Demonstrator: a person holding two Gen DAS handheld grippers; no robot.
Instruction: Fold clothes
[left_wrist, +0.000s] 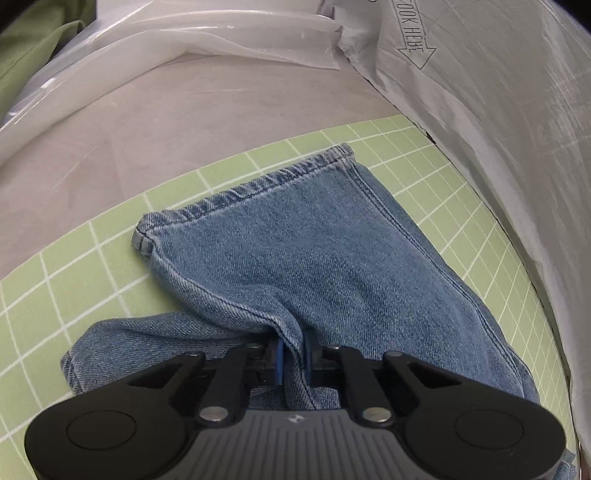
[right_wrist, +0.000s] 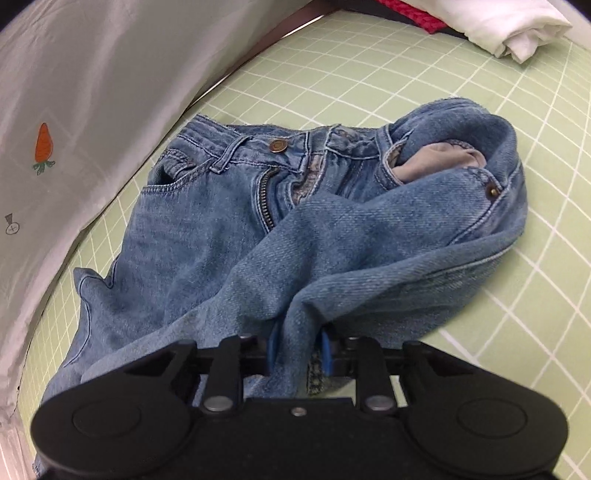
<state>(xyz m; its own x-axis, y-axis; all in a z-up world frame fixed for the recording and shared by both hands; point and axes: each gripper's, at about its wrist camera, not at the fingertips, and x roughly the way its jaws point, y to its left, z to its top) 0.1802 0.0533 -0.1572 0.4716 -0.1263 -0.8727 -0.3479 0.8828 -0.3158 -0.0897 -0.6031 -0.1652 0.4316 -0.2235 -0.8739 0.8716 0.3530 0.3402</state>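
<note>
We see the left gripper (left_wrist: 293, 360) pinching a fold of the jeans (left_wrist: 295, 251) leg near the green mat (left_wrist: 92, 258) edge. The right gripper (right_wrist: 298, 354) clamps bunched denim below the waistband.

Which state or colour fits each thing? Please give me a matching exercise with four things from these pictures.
Things:
1. jeans zipper
2. mat
3. left gripper
4. white cloth

States:
A. folded, at the mat's far corner
B. green with white grid
C. open
D. shut on a fold of denim

Pairs: 1-C, 2-B, 3-D, 4-A
</note>
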